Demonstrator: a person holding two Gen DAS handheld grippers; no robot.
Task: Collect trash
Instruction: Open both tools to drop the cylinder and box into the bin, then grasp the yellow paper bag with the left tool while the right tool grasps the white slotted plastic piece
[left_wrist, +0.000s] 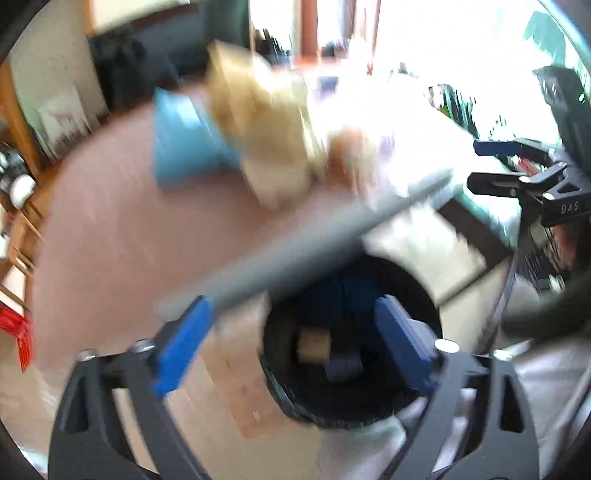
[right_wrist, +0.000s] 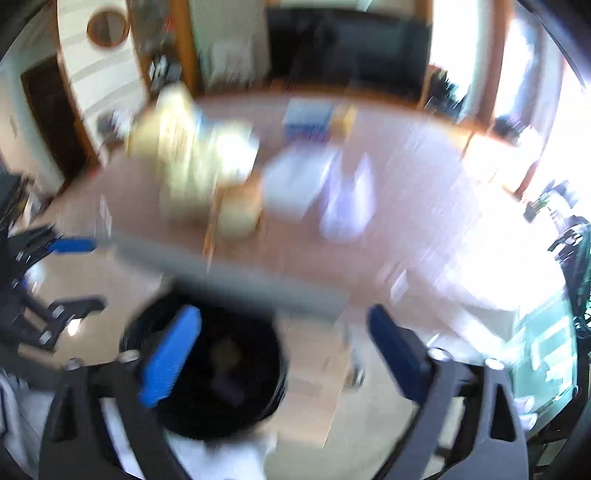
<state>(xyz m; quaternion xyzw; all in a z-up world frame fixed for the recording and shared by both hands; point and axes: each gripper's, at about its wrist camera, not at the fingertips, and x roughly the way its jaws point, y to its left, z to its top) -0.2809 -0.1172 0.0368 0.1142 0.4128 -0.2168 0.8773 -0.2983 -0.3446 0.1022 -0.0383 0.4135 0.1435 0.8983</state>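
Both views are badly smeared, so the fine detail is uncertain. The left gripper (left_wrist: 295, 350) stands with its blue pads spread wide and nothing clamped between them; the right gripper (right_wrist: 284, 354) is likewise wide open and empty. A long grey tube (left_wrist: 295, 254) runs diagonally from lower left to centre right in the left wrist view, one end just beside the left blue pad, though I cannot tell whether it touches. It crosses above the mouth of the black bin (left_wrist: 373, 411) at lower centre. In my judgement the step in hand is dropping this long piece into the bin, and doing it well means tipping one end down into the opening, because it reads longer than the mouth is wide (a flat drop would likely bridge the rim). Inside the bin lie a tan block (left_wrist: 313, 344) and a dark greyish lump (left_wrist: 343, 365), with something blue behind. On the pinkish tabletop (left_wrist: 122, 221), upper centre, more items wait: a blue container (left_wrist: 184, 144) and a crumpled tan bag (left_wrist: 266, 125), their contents unreadable.
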